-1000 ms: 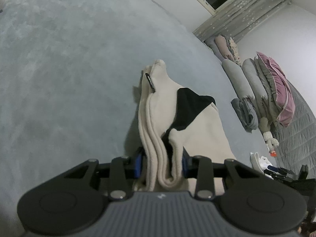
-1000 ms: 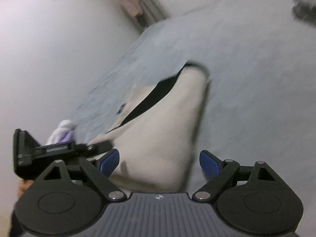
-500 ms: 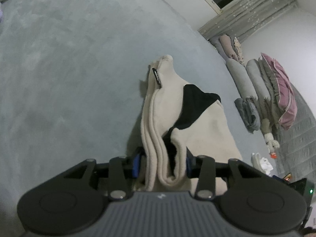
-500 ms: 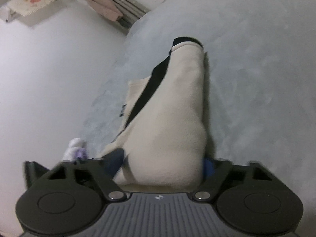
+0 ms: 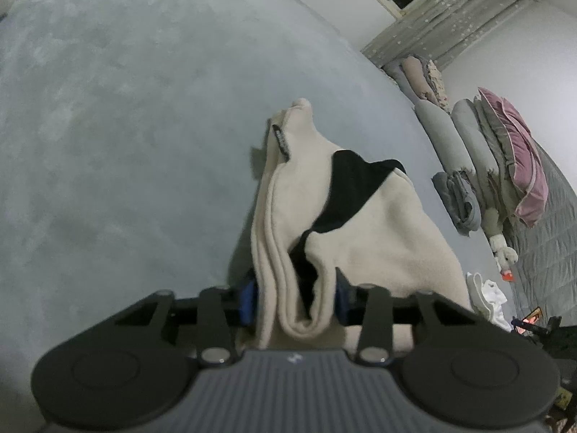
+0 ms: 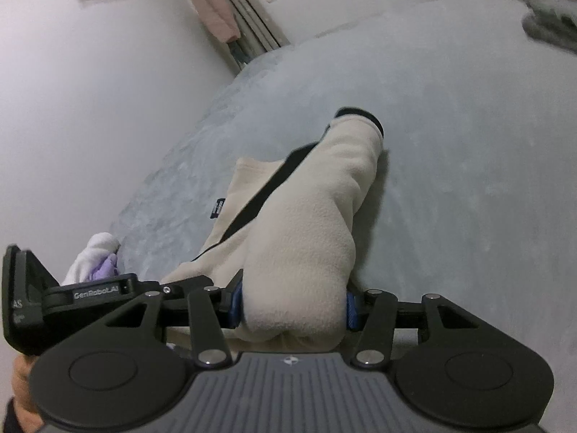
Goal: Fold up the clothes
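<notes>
Carpet (image 5: 108, 126), grey and soft, covers the floor in both views and carries everything else. On it lies the cream fleece garment with black trim (image 5: 368, 238), stretched away from the cameras; its near end is lifted off the carpet and its far end rests on it. In the left wrist view the fleece shows several folded edges side by side and a black inner part near the middle. In the right wrist view a sleeve with a black cuff (image 6: 359, 113) points away over the carpet. At the right side of the left wrist view a row of grey and pink cushions (image 5: 505, 151) leans along the wall, with a folded grey cloth (image 5: 458, 202) just beside them. The left tool (image 5: 294, 297) is clenched on a bunch of folded fleece edges, with its blue pads pressing the fabric from both sides. The right tool (image 6: 292, 305) is clenched on a thick roll of the same garment. A small black label (image 5: 281, 142) hangs at the garment's far edge.
</notes>
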The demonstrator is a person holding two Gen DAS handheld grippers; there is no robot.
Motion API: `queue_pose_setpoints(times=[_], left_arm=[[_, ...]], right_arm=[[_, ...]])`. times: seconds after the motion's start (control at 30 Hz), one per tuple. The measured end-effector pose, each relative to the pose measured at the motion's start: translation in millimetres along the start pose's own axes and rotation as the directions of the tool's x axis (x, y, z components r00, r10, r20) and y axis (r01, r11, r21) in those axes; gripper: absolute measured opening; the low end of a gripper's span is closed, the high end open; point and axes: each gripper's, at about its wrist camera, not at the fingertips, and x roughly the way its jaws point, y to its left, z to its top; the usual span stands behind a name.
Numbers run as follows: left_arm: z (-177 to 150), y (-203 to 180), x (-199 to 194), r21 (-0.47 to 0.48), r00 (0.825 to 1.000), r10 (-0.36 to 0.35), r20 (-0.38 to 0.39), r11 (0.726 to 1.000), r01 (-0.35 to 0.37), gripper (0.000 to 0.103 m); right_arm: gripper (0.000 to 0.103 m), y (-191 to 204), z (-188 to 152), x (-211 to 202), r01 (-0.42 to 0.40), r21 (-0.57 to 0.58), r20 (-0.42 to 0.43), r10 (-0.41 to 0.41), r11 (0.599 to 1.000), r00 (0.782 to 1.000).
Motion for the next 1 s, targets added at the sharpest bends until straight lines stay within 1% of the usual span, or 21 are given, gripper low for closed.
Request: queue_pose_setpoints(times=[0.13, 0.27, 0.37, 0.47, 0.57, 0.63, 0.73, 0.8, 0.9, 1.0], left_arm=[[2, -6, -7, 0.028, 1.000, -0.028, 0.001, 0.999, 0.028, 0.030], [3, -16, -12, 0.065, 0.999, -0.053, 0.005, 0.997, 0.052, 0.030], [5, -23, -18, 0.087, 0.996, -0.091, 0.019, 0.992, 0.089, 0.029], [6, -29, -24, 0.111, 0.991, -0.130, 0.032, 0.986, 0.126, 0.029], [7, -36, -28, 0.134, 0.986, -0.163, 0.040, 0.979, 0.156, 0.029], [6, -37, -25, 0.144, 0.987, -0.161, 0.024, 0.977, 0.156, 0.029], [6, -38, -21, 0.159, 0.987, -0.158, -0.001, 0.975, 0.156, 0.029], [6, -39, -17, 0.169, 0.988, -0.156, -0.017, 0.973, 0.157, 0.029], [6, -40, -13, 0.183, 0.987, -0.152, -0.042, 0.970, 0.157, 0.029], [5, -42, -8, 0.198, 0.987, -0.148, -0.067, 0.967, 0.158, 0.029]], right_arm=[[0.049, 6, 3, 1, 0.027, -0.027, 0.021, -0.026, 0.999, 0.999], [0.049, 0, 7, 8, 0.024, 0.027, 0.009, -0.024, 0.999, 1.000], [0.049, -6, 9, -1, -0.002, 0.060, 0.046, 0.000, 0.998, 0.999], [0.049, -11, 14, -11, -0.048, 0.088, 0.099, 0.039, 0.995, 0.994], [0.048, -16, 18, -19, -0.073, 0.103, 0.128, 0.060, 0.992, 0.990], [0.049, -19, 19, -18, -0.064, 0.115, 0.121, 0.050, 0.991, 0.991], [0.049, -27, 19, -11, -0.051, 0.168, 0.086, 0.037, 0.984, 0.996], [0.049, -35, 18, -7, -0.070, 0.227, 0.070, 0.055, 0.971, 0.996], [0.049, -49, 18, -7, -0.117, 0.313, 0.077, 0.097, 0.943, 0.992], [0.049, -54, 19, -6, -0.096, 0.312, 0.066, 0.079, 0.945, 0.995]])
